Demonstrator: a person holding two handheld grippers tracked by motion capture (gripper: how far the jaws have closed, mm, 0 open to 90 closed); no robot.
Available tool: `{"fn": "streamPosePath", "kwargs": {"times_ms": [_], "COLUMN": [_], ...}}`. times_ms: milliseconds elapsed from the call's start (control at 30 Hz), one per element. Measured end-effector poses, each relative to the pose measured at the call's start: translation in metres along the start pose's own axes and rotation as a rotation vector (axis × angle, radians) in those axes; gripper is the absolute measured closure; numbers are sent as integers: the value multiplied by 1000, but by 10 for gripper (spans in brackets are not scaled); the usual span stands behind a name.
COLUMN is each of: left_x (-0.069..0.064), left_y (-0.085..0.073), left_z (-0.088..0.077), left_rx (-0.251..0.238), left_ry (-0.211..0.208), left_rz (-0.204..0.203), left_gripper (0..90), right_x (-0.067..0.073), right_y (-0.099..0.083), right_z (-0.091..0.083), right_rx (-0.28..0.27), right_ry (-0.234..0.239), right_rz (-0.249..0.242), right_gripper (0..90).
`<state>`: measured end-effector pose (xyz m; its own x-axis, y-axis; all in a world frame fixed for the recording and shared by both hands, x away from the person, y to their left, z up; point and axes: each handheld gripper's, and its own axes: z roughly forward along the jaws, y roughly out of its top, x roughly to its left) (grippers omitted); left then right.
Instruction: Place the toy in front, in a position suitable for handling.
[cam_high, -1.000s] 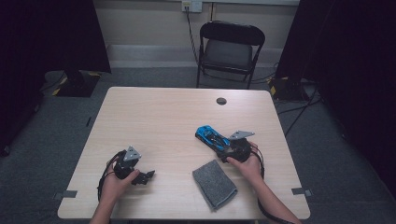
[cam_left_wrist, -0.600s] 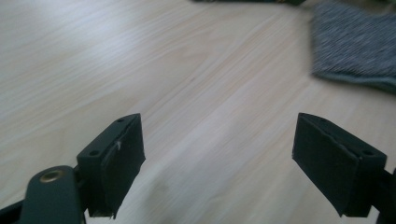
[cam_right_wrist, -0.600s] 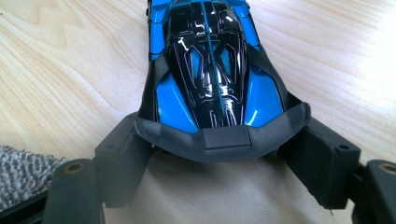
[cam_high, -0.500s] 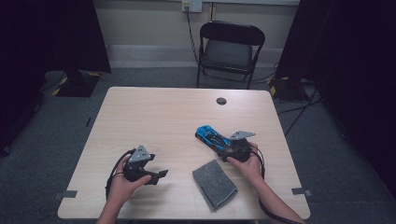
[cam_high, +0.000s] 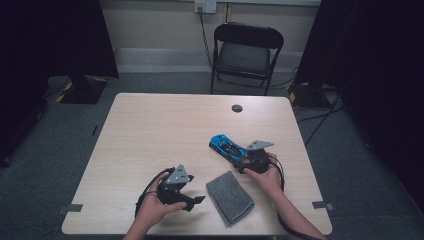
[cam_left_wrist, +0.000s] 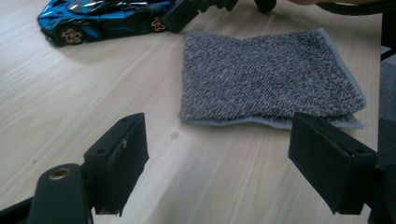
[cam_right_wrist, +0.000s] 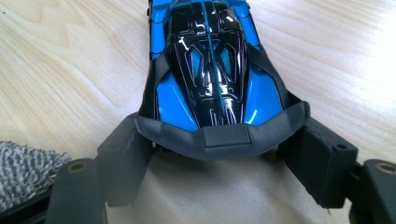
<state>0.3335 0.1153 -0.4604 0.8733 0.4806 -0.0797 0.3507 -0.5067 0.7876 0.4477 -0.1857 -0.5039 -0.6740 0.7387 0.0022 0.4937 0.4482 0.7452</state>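
Table (cam_high: 165, 125) top: right gripper (cam_high: 248, 164) sits at the rear of the blue toy car (cam_high: 227, 147). In the right gripper view its jaws have just been closing, and the two pads flank the car's tail (cam_right_wrist: 219, 135), pressed against its sides as far as I can tell, so I read that as a grip. Grey cloth (cam_high: 230, 196) lies flat between the two hands, apart from the car.

Left gripper (cam_high: 192, 201) points at the cloth. Its jaws have just been closing too, but stand apart with nothing between the fingers (cam_left_wrist: 119, 161); the cloth edge (cam_left_wrist: 261, 122) lies just ahead of the tips.

Step, my read: car pinned, cloth pickup starting. Next: left goes forward and down, straddles the near cloth edge, pinches both folded layers.
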Motion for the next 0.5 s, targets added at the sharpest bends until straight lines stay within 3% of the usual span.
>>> {"fn": "streamPosePath", "kwargs": {"times_ms": [233,400,500], "left_x": [-16,-31,-39], "left_y": [14,27,33], "left_z": [15,34,48], "left_rx": [-12,-18,20], "left_ry": [-62,-123,-127], "left_rz": [4,18,71], "left_gripper": [332,426,484], "right_x": [0,0,0], "right_y": [0,0,0], "right_z": [0,-1,-1], "right_rx": [1,1,1], "right_ry": [1,-1,-1], "right_rz": [0,1,1], "right_gripper": [263,263,263]}}
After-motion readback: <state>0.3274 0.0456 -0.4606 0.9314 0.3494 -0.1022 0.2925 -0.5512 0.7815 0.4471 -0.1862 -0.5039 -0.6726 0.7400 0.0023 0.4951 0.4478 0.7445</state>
